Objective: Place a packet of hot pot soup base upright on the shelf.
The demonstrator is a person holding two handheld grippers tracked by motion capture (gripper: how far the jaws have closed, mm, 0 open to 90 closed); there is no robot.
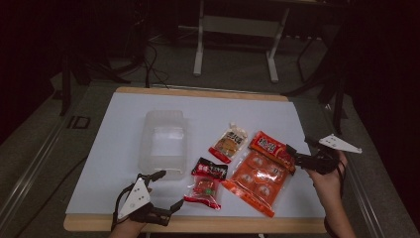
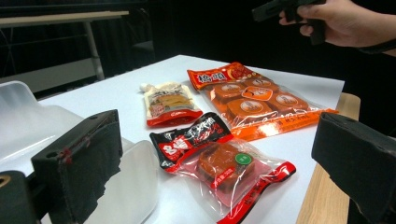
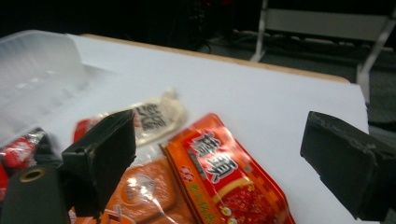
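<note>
Work in hand: likely packing the snack packets into the clear plastic tub [image 1: 164,143]; judged from the layout, nothing is packed yet.
Tub: stands left of centre on the white surface [image 1: 119,129]; looks empty.
Big orange packet [image 1: 259,174]: lies flat at the right of the group, its red top end toward the right gripper [image 1: 293,157].
Small red packet [image 1: 206,184]: lies flat near the front edge, just right of the tub.
Pale pouch [image 1: 229,143]: lies flat behind the other two, apart from the tub.
Right gripper: jaws released and wide, hanging over the red end of the big orange packet, gripping nothing.
Left gripper [image 1: 166,191]: jaws released and wide, near the front edge beside the tub, facing the small red packet, empty.
Done: none of the three packets lifted.
Left: probably all three to grasp and carry to the tub; the orange one seems first.
</note>
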